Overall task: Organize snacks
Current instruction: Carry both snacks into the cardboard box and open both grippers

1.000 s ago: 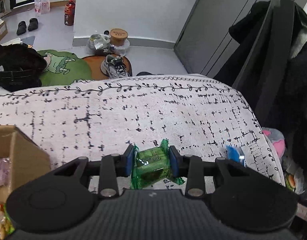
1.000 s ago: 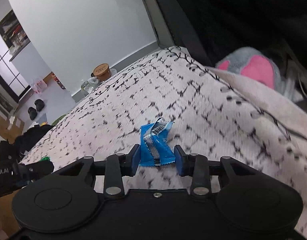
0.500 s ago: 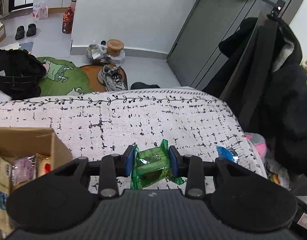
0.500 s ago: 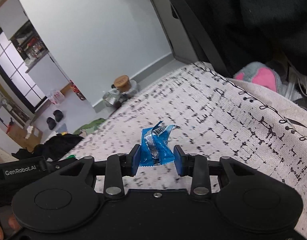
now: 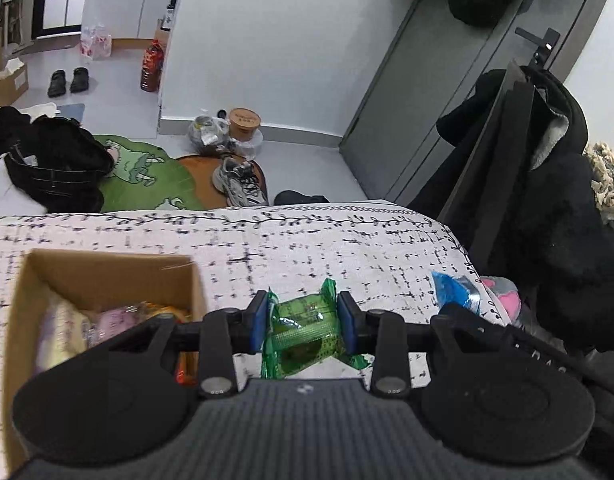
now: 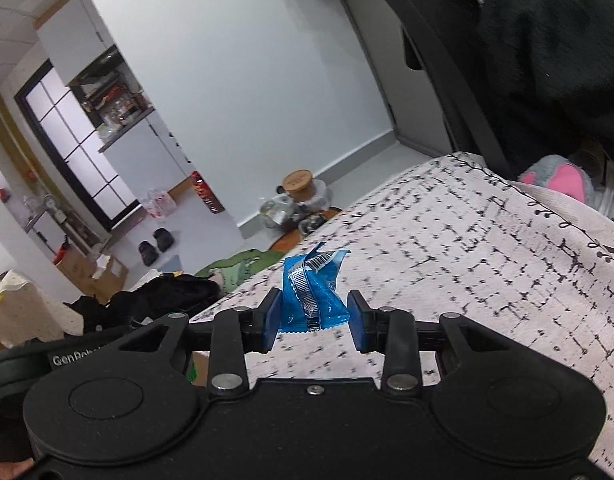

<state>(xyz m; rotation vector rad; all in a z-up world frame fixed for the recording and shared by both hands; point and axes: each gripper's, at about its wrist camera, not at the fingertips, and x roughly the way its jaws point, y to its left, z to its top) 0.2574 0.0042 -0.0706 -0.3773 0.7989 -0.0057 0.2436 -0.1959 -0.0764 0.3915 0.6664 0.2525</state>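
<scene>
My left gripper (image 5: 303, 322) is shut on a green snack packet (image 5: 305, 330), held above the patterned tablecloth (image 5: 307, 240). To its left stands an open cardboard box (image 5: 103, 272) with several wrapped snacks inside. My right gripper (image 6: 313, 326) is shut on a blue snack packet (image 6: 313, 292), lifted over the same cloth (image 6: 487, 260). In the left wrist view that blue packet (image 5: 455, 290) and the right gripper's black body (image 5: 507, 340) show at the right. The left gripper's body (image 6: 67, 356) shows at the lower left of the right wrist view.
A black chair draped with dark coats (image 5: 547, 200) stands at the table's right edge, with a pink and grey plush toy (image 6: 559, 178) beside it. Beyond the far edge lie a green rug (image 5: 143, 176), a sneaker (image 5: 237, 182), a black bag (image 5: 55, 164) and jars (image 5: 245, 122).
Both grippers have risen with their packets and drawn back from the far edge. The cardboard box has come further into the left wrist view, and its contents now show.
</scene>
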